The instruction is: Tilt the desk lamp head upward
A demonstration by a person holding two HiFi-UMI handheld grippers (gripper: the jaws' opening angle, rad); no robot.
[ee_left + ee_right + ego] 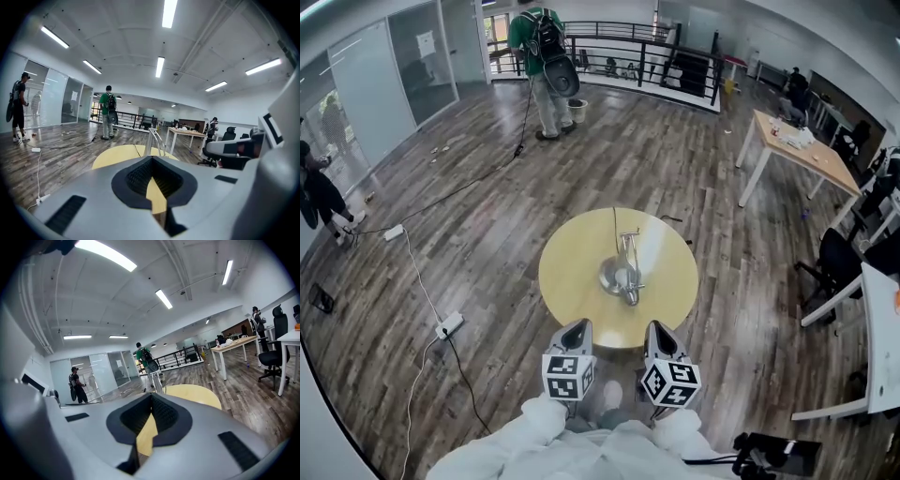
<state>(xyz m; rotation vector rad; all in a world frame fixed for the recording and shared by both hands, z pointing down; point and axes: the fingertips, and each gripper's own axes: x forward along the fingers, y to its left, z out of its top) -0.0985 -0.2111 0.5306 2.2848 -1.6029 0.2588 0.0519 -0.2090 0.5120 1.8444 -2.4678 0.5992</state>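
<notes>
A silver desk lamp (pixel 623 272) stands on the round yellow table (pixel 572 277). Its metal arm rises from a round base and its cord runs toward the table's far edge. Both grippers hang short of the table's near edge. My left gripper (pixel 576 329) is shut with nothing between its jaws. My right gripper (pixel 657 331) is shut and empty too. In the left gripper view the lamp arm (pixel 153 140) shows just past the left gripper (pixel 152 172). The right gripper view shows the lamp arm (pixel 156 382) above the right gripper (pixel 151 409).
A person with a backpack (pixel 546 56) stands far off by a railing. Another person (pixel 319 192) is at the left wall. Cables and a power strip (pixel 448 325) lie on the wood floor at left. A wooden desk (pixel 802 150) and office chairs (pixel 839 262) stand at right.
</notes>
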